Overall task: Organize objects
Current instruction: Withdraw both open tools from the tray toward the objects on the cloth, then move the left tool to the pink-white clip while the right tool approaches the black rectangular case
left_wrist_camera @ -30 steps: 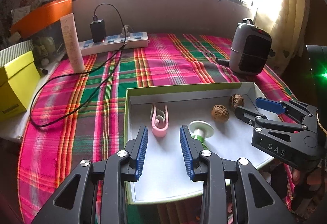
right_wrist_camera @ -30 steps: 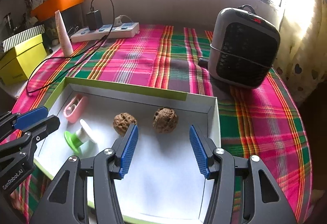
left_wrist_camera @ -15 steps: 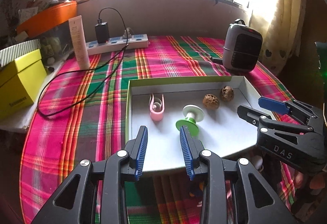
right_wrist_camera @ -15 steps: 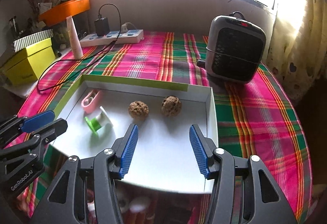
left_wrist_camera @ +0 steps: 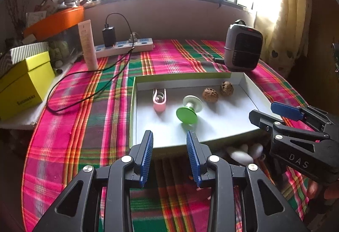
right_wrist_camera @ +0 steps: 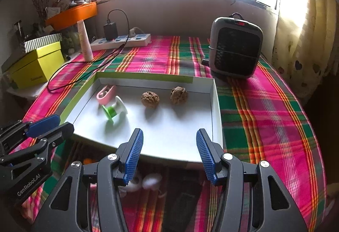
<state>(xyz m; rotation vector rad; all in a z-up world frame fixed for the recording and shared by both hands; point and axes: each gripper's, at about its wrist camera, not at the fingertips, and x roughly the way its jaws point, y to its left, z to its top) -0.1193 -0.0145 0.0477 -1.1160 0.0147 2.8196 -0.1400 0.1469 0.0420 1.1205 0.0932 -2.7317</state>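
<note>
A shallow white tray with a green rim (left_wrist_camera: 135,78) (right_wrist_camera: 215,92) lies on the plaid tablecloth. In it are a pink clip (left_wrist_camera: 159,99) (right_wrist_camera: 106,92), a green and white spool (left_wrist_camera: 188,109) (right_wrist_camera: 114,110) and two walnuts (left_wrist_camera: 210,95) (left_wrist_camera: 226,88) (right_wrist_camera: 150,99) (right_wrist_camera: 179,95). My left gripper (left_wrist_camera: 170,152) is open and empty, just short of the tray's near edge. My right gripper (right_wrist_camera: 168,154) is open and empty, over the tray's near right edge. Each gripper shows in the other's view (left_wrist_camera: 273,113) (right_wrist_camera: 50,126).
A grey heater (left_wrist_camera: 242,46) (right_wrist_camera: 234,47) stands behind the tray on the right. A power strip with charger and black cable (left_wrist_camera: 125,45), a cream tube (left_wrist_camera: 88,45) and a yellow box (left_wrist_camera: 23,86) are at the left. Small white objects (left_wrist_camera: 243,152) lie below the tray's near edge.
Both grippers have drawn back from the tray and risen; the tray now sits farther off. The spool has rolled and turned inside the tray. Both jaws stayed open.
</note>
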